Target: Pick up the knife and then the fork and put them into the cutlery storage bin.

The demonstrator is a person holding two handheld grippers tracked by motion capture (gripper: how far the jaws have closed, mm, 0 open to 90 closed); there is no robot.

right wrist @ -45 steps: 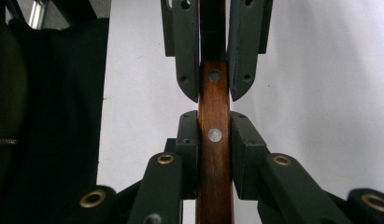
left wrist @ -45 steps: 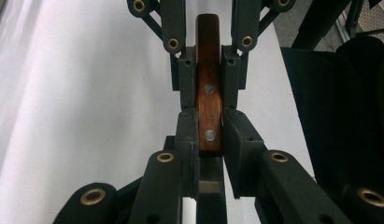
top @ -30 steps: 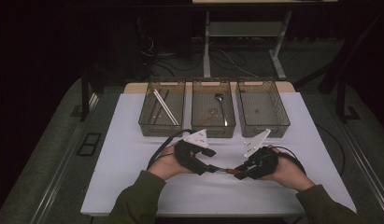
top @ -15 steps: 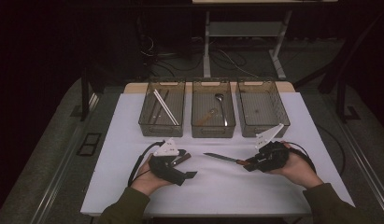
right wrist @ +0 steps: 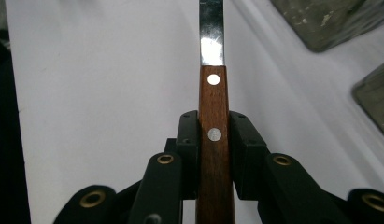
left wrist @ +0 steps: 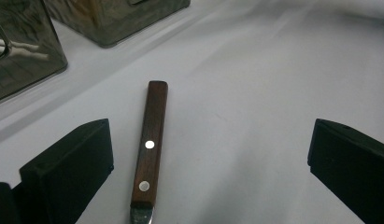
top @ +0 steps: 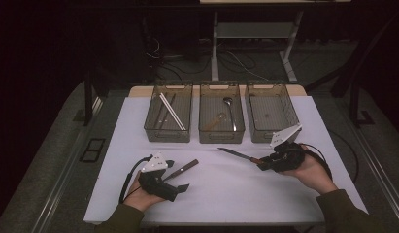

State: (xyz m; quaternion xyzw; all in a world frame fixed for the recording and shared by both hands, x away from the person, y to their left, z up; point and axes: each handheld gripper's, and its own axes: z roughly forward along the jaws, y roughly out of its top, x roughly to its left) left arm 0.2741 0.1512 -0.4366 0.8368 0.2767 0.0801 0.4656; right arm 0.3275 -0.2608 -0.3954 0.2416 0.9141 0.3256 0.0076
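Right claw (right wrist: 214, 135) clamped narrow on the wooden handle of a knife (top: 236, 154), held just above the table (top: 226, 194) in front of three clear boxes, blade pointing towards the table's middle. Judged step: carrying it to the near-empty right-hand box (top: 272, 141). Keep the blade level, lift it clear of the rim, lower it lengthwise, and loosen the grip only once it rests inside. The knife has a slim bright blade and a brown handle with two pale rivets, one of them between the pads. Left claw (top: 178, 176) has just been opening and stands wide, a second knife (left wrist: 150, 149) lying untouched on the table between its jaws
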